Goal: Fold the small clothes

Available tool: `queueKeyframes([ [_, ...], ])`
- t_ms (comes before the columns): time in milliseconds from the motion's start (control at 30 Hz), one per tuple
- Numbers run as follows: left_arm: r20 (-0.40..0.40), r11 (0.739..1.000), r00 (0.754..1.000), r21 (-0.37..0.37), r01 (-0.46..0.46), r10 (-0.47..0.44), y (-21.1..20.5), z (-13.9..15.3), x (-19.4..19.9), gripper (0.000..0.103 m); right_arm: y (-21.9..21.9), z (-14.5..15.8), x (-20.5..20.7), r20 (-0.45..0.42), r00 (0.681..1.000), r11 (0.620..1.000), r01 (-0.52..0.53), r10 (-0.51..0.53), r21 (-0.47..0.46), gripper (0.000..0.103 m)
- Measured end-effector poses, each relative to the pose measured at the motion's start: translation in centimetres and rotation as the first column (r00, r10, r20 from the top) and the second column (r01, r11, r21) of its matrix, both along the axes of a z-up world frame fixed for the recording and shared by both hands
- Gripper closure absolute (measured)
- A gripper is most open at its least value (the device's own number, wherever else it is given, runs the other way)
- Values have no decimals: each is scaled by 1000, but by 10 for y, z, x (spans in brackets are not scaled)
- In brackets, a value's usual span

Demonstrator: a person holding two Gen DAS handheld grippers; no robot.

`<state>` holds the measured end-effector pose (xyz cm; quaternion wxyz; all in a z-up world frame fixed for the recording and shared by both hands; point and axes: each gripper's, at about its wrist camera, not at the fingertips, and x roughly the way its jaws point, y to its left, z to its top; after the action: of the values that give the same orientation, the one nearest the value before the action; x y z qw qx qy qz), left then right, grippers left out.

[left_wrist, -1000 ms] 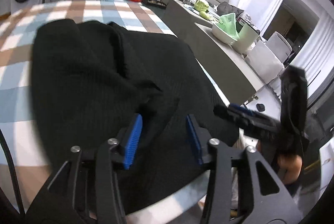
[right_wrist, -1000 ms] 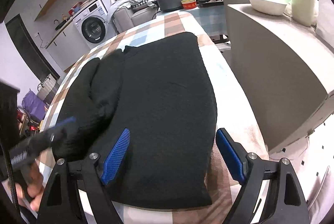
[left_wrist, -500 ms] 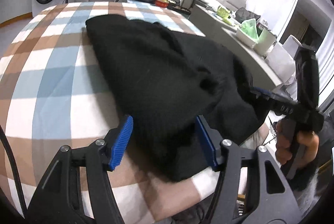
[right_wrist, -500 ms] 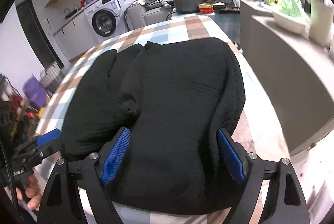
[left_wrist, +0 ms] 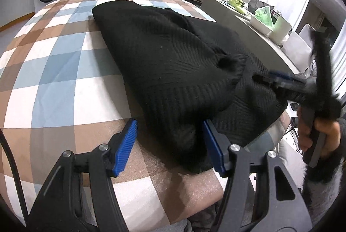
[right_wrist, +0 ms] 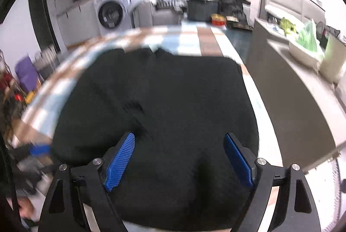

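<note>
A: A black ribbed knit sweater (left_wrist: 173, 63) lies partly folded on the bench (left_wrist: 54, 72) with the brown, blue and white checked cloth, reaching to the bench's near edge and close to its right edge, one sleeve doubled over the body.

B: And the grippers?

A: The left gripper (left_wrist: 169, 143) straddles the sweater's bunched near-left corner; its jaws have just been opening, and the blue pads stand clear of the knit, so it is released. The right gripper (right_wrist: 179, 158) hovers over the near hem, spread wide, gripping nothing; its jaws have just been closing slightly. That view is blurred.

B: Which step is this?

A: By my reading, both sit between folds, lining up on the near hem. The next move calls for pinching both near corners evenly, then carrying the hem toward the far edge without dragging the folded sleeve loose.
</note>
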<state>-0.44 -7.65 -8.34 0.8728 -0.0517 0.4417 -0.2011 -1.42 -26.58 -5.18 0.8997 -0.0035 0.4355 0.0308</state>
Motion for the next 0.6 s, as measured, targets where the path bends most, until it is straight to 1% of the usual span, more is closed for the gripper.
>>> queueKeyframes([
  [33, -2, 1000, 1000, 2, 0, 0, 0, -1, 0, 44, -8, -10, 1, -34, 998, 998, 49, -50, -32, 28],
  [67, -6, 1000, 1000, 3, 2, -2, 0, -2, 1, 44, -15, -15, 0, -43, 995, 996, 86, -87, -38, 30],
  [100, -3, 1000, 1000, 3, 2, -2, -1, -2, 0, 44, -17, -13, -3, -28, 996, 996, 90, -90, 7, 30],
  [133, -1, 1000, 1000, 4, 1, -1, -1, -2, 0, 44, -17, -10, -5, -19, 995, 995, 94, -93, 28, 30],
  [200, -2, 1000, 1000, 6, 0, 0, -1, -1, 1, 44, -9, 0, -7, 18, 997, 996, 72, -73, 56, 30],
  [267, -2, 1000, 1000, 8, -2, 2, -1, -1, 1, 44, 8, 9, -4, 49, 999, 997, 16, -20, 69, 30],
  [300, -2, 1000, 1000, 9, -2, 2, -2, -1, 1, 44, 15, 11, -2, 51, 999, 997, -6, 2, 79, 30],
  [367, 3, 1000, 1000, 16, -3, 3, -2, -1, 1, 44, 29, 12, 6, 35, 998, 991, -52, 48, 120, 30],
  [433, 4, 1000, 1000, 16, -5, 5, -2, 0, 1, 44, 39, 8, 18, 17, 997, 981, -73, 71, 181, 30],
  [500, 6, 1000, 1000, 17, -7, 6, -1, 0, 1, 44, 45, 4, 30, -7, 997, 966, -70, 75, 249, 30],
  [567, 5, 1000, 1000, 11, -8, 8, 0, 0, 1, 44, 44, -3, 42, -40, 996, 939, -61, 79, 339, 30],
  [600, 5, 1000, 1000, 9, -12, 12, 1, 0, 2, 44, 44, -5, 46, -57, 996, 937, -50, 75, 346, 30],
])
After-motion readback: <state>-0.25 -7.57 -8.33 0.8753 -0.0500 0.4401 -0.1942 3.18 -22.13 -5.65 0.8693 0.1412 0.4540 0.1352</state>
